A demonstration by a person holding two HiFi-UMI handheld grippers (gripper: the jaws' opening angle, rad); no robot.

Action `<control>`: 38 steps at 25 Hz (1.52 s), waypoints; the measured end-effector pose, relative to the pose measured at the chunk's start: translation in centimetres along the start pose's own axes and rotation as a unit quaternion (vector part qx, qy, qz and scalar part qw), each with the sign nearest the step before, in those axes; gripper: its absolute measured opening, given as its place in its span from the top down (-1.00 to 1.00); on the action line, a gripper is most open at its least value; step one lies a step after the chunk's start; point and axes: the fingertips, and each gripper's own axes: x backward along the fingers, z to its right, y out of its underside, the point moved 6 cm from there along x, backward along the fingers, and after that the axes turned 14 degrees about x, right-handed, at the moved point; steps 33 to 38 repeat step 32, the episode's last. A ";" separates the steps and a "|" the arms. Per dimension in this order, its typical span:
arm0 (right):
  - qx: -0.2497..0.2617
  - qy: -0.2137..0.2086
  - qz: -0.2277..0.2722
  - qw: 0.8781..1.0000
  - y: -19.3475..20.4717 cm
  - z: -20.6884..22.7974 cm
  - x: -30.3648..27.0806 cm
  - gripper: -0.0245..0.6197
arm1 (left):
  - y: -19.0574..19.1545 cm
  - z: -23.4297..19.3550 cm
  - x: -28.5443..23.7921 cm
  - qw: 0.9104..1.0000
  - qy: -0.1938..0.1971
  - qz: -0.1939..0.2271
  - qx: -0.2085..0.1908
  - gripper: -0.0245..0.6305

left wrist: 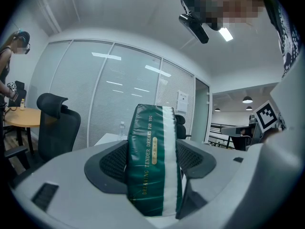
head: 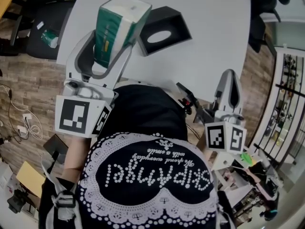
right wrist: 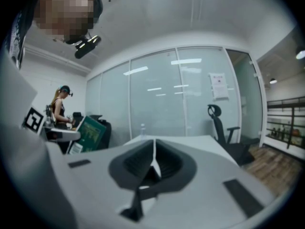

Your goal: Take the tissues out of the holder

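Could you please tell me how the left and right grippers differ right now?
The left gripper is clamped on the green tissue pack; the right gripper is shut with nothing between its jaws. The left is over the white table near the black holder; the right is back at the table's edge. Both carry marker cubes.

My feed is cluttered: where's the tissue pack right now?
The tissue pack is clamped in the left tongs, held at the head view's upper left, just left of the black holder on the white table.
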 end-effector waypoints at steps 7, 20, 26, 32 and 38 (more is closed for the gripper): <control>-0.002 0.000 -0.001 1.000 0.1 0.0 0.0 0.81 | -0.2 -0.1 -0.1 1.000 -0.001 0.001 -0.002 -0.10; 0.002 -0.003 -0.005 1.000 0.0 -0.1 -0.1 0.81 | -0.5 -0.2 -0.4 1.000 -0.001 0.006 -0.001 -0.10; 0.008 -0.006 -0.013 1.000 0.0 -0.3 -0.2 0.81 | -0.4 -0.3 -0.4 1.000 -0.001 0.001 0.000 -0.10; -0.004 -0.002 -0.008 1.000 0.4 -0.2 -0.2 0.81 | -0.3 -0.4 -0.4 1.000 -0.002 0.001 0.000 -0.10; -0.004 -0.002 -0.008 1.000 0.4 -0.2 -0.2 0.81 | -0.3 -0.4 -0.4 1.000 -0.002 0.001 0.000 -0.10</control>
